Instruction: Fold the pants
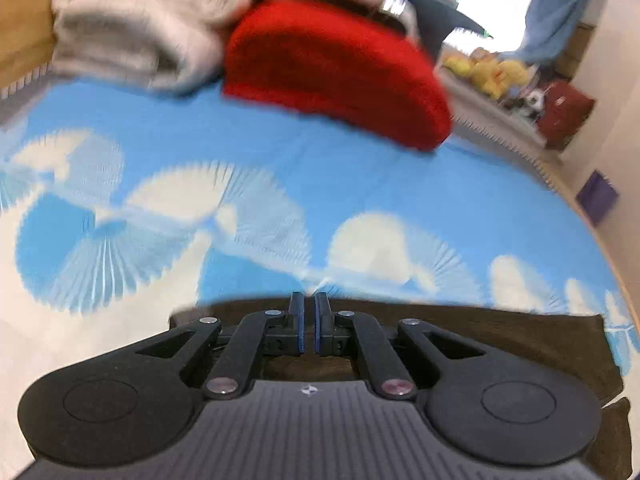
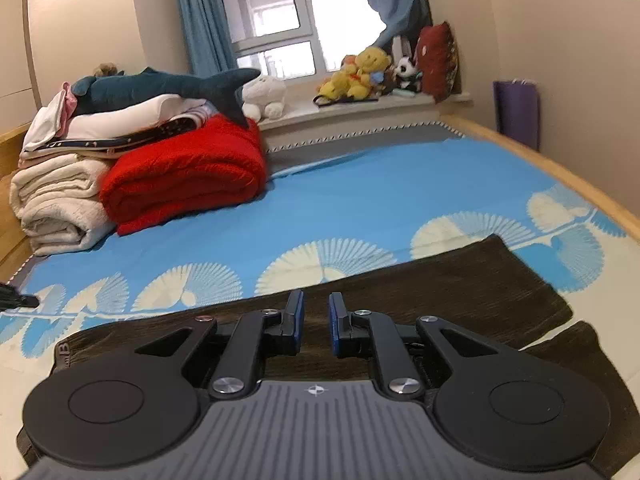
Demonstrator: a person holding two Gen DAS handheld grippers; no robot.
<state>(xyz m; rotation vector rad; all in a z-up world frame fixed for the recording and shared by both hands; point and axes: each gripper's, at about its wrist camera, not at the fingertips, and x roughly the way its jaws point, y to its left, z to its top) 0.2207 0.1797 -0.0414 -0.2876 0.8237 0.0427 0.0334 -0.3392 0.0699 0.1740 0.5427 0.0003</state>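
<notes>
- Left claw (image 1: 308, 304): blue pads almost touching, closed, nothing seen between them; it hangs over the far edge of the dark brown pants (image 1: 480, 332), which lie flat on the bed directly beneath and to its right
- Right claw (image 2: 315, 312): jaws nearly closed with a narrow gap, no cloth pinched; the pants (image 2: 460, 280) spread under it and run off to its right
- No containers in view
- Beyond both claws, the blue bedsheet (image 2: 380, 192) with white fan shapes lies bare
- Farther ahead and left of the right claw: a folded red blanket (image 2: 188, 176), a cream blanket (image 2: 60, 208) beside it, a plush shark (image 2: 168, 84) on top of the pile
- Far ahead, stuffed toys (image 2: 360, 72) on the windowsill, blue curtains (image 2: 200, 12)
- Left view is motion-blurred; the pants' near side is hidden under the claw bodies
</notes>
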